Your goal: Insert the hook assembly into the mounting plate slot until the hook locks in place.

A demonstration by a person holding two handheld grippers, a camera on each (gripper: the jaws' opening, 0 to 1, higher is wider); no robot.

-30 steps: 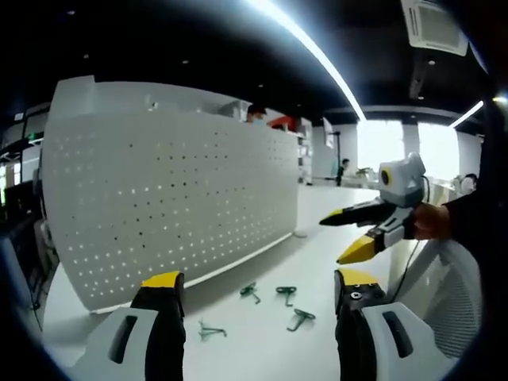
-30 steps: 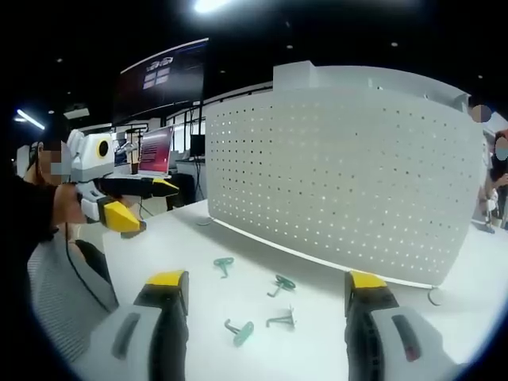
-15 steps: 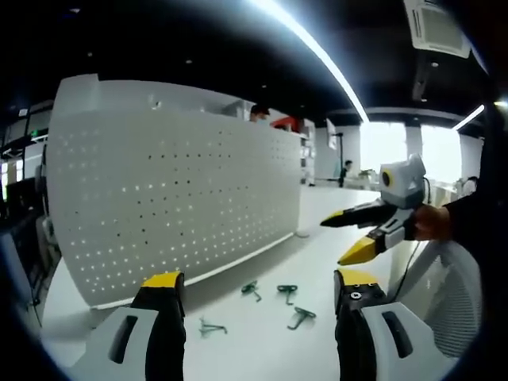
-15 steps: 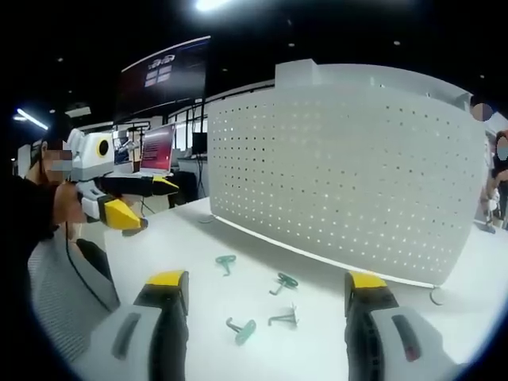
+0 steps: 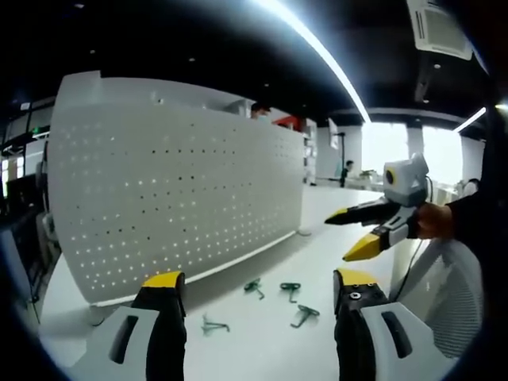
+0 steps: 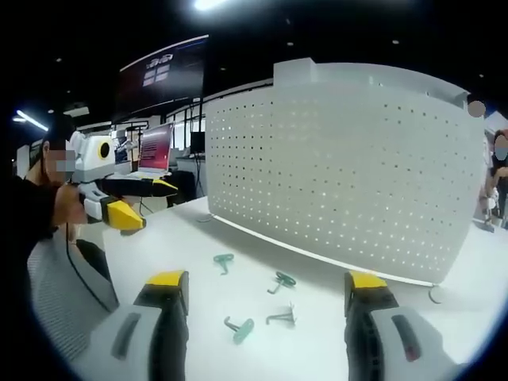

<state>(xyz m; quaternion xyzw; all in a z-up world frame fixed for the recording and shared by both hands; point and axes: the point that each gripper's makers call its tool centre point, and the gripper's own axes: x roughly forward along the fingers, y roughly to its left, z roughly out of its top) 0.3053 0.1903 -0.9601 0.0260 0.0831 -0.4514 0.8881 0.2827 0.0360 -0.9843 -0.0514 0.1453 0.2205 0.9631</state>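
left gripper: jaws wide apart, yellow-tipped, holding nothing, hovering above the white table. seen also from the right gripper view as a white and yellow tool at far left, gripped in a person's hand, its two yellow-tipped jaws spread and empty.

right gripper: jaws equally wide apart, nothing between them, held above the table. seen also in the left gripper view at right, jaws parted, free of any load.

just beyond the left gripper's jaws, four green hooks lying loose on the table: one near the left jaw, one further out at centre, one beside it to the right, one near the right jaw. same four in the right gripper view: far left hook, centre hook, near hook, pale hook.

beyond the hooks, standing upright on the table, the white perforated mounting plate, wide and covered in rows of small holes, also broad across the right gripper view. hooks apart from the plate, none inserted.

far behind at left in the right gripper view, a lit monitor.
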